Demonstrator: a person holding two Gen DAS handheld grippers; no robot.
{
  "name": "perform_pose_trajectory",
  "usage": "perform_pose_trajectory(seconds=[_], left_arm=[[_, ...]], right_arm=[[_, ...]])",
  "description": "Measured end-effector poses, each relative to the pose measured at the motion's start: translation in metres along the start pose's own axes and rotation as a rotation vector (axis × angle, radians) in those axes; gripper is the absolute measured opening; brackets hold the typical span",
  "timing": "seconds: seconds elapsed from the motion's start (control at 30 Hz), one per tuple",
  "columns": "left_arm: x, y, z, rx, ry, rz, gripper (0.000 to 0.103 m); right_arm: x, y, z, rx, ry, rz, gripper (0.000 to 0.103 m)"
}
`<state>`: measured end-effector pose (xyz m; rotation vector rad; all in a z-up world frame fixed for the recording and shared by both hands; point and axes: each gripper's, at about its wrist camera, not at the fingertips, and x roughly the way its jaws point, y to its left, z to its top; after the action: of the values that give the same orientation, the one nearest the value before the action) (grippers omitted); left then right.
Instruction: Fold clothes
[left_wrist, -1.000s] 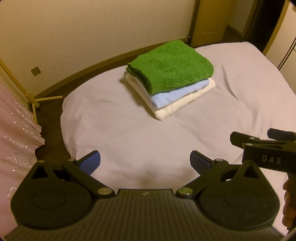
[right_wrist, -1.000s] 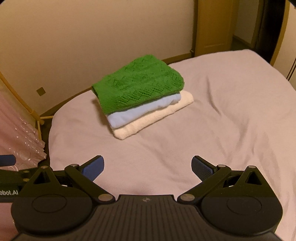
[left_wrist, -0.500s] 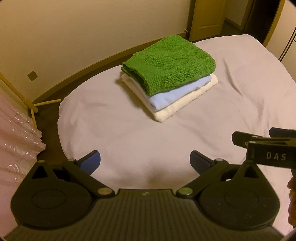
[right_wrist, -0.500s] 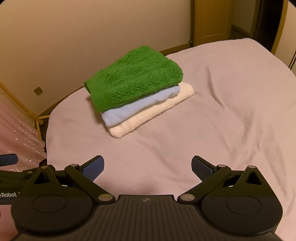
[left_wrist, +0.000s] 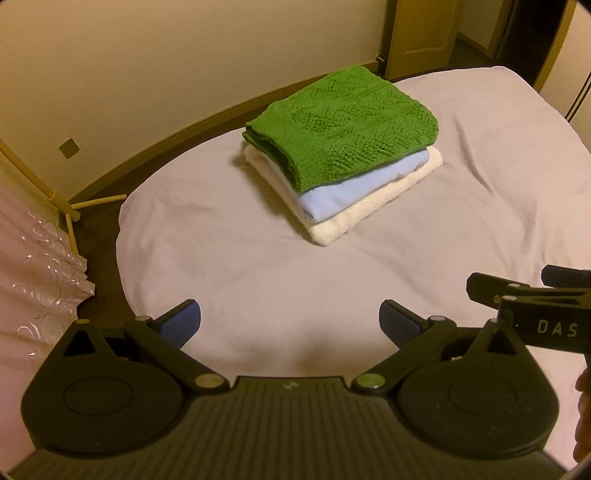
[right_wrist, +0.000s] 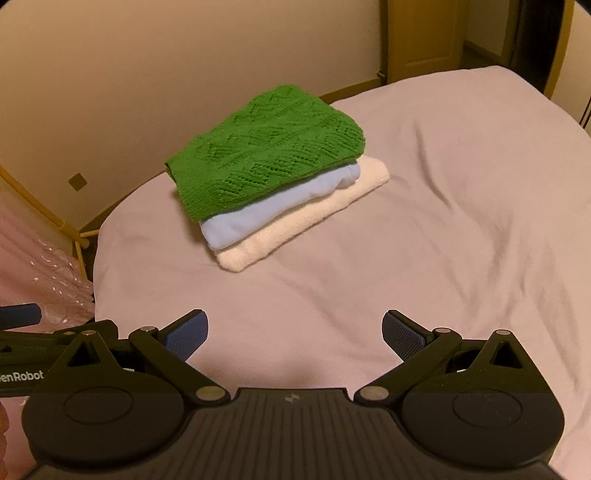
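Stack of folded clothes (left_wrist: 343, 155) sits on the bed (left_wrist: 258, 280), ahead of both tools, jaws wide apart, empty. Left tool (left_wrist: 290, 325) sees right tool's (right_wrist: 293, 334) side; a hand (left_wrist: 583, 417) is cut off.

Three folded garments lie stacked on the pale pink bed sheet (left_wrist: 258, 280), near its far edge. On top sits a bright green knitted sweater (left_wrist: 343, 125) with a zigzag openwork pattern, folded into a thick rectangle. Beneath it lies a smooth light blue folded garment (left_wrist: 343, 194), its edge showing. At the bottom lies a cream fluffy folded garment (left_wrist: 369, 212), touching the sheet.
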<state>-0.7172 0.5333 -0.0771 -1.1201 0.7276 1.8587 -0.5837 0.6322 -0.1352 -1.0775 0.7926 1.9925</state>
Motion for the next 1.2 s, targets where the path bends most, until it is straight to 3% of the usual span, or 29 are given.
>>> perform_pose_trajectory(seconds=[1.2], left_arm=[[0.055, -0.018, 0.025, 0.018, 0.066, 0.030, 0.102]], right_arm=[[0.041, -0.030, 0.021, 0.075, 0.051, -0.001, 0.103]])
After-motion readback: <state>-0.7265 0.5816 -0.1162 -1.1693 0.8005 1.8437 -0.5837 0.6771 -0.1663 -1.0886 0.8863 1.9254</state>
